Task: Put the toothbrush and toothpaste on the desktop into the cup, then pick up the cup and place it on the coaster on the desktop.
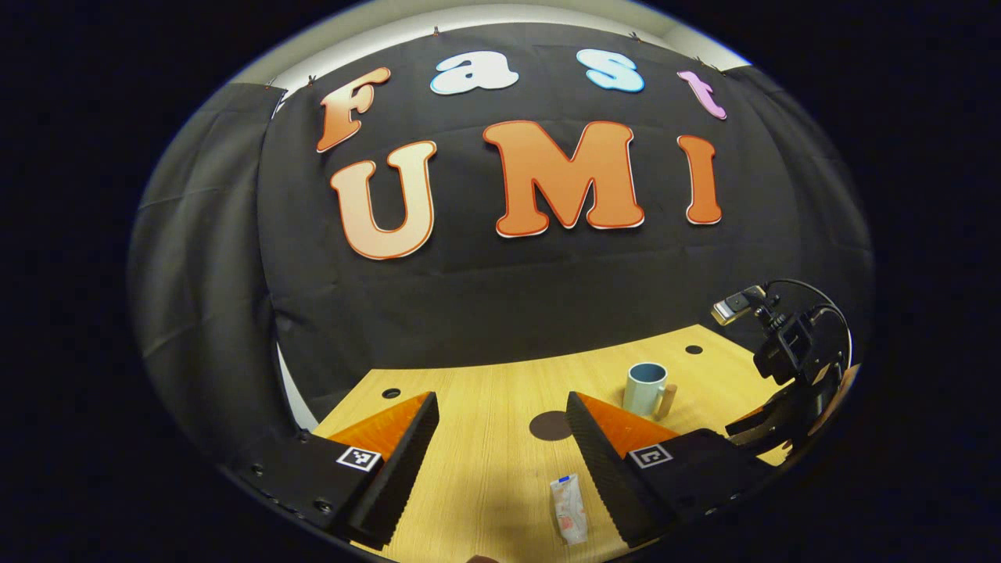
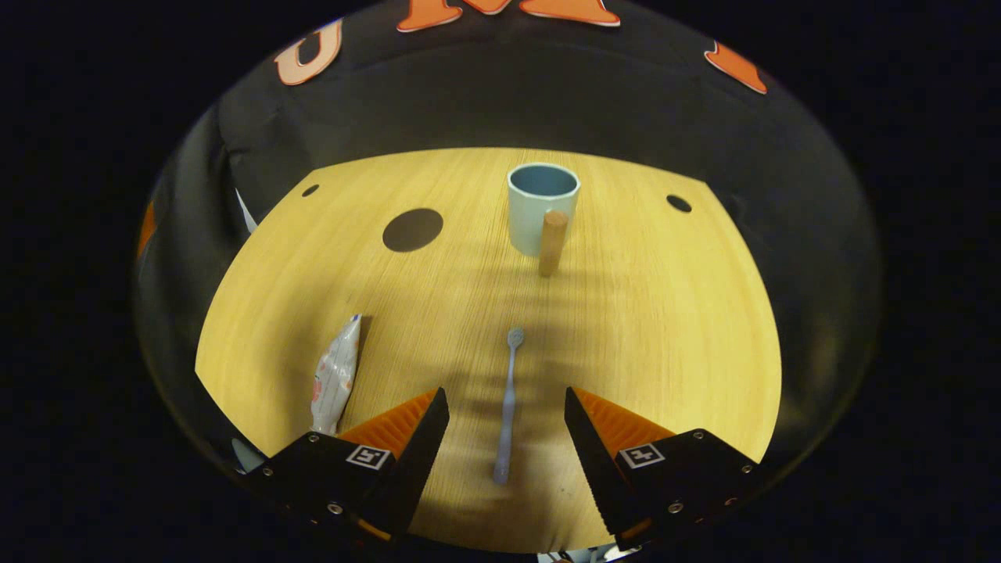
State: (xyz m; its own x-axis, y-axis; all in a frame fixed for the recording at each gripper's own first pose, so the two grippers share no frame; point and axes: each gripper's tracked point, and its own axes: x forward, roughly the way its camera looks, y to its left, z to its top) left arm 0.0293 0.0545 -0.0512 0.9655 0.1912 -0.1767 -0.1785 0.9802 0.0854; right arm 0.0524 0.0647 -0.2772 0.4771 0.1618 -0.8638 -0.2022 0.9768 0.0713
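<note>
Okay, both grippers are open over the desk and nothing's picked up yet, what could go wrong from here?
1. The toothbrush lies thin and flat on the desktop between the right gripper's open fingers; a close may slip off it.
2. The toothpaste tube looks soft, so the left gripper may crumple it or hold it crooked.
3. The cup is light-looking with a narrow mouth; a tilted drop-in could tip it before it reaches the coaster.

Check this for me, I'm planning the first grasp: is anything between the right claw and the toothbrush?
Nothing visible. The toothbrush lies flat on the desktop between the open right claw fingers, bare wood around it.
</note>
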